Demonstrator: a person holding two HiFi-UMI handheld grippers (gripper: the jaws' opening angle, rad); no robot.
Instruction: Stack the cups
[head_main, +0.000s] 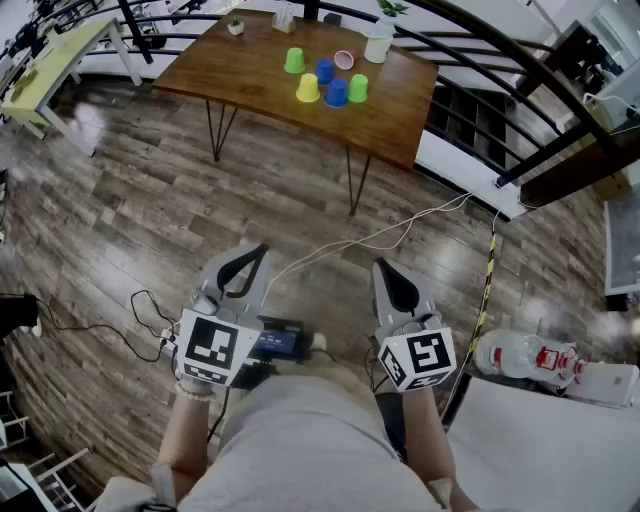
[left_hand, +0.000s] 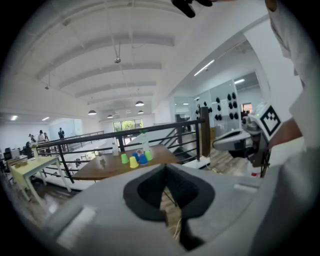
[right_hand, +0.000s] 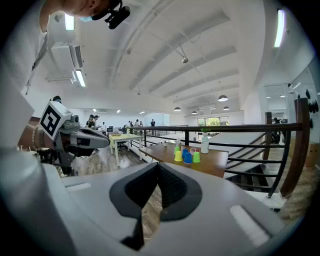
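Sitting unstacked on table (head_main: 250, 70), bright plastic cups (head_main: 307, 88); left tool (head_main: 255, 251), right tool (head_main: 384, 268) both closed, empty.

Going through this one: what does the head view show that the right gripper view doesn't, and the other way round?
Head view only: a clear bottle lying on the floor, and a dark device with a blue screen between the hands. Right gripper view only: the ceiling lights and people at distant desks. Both: the wooden table with the coloured cups, the left gripper, and the right gripper, jaws together with nothing between them.
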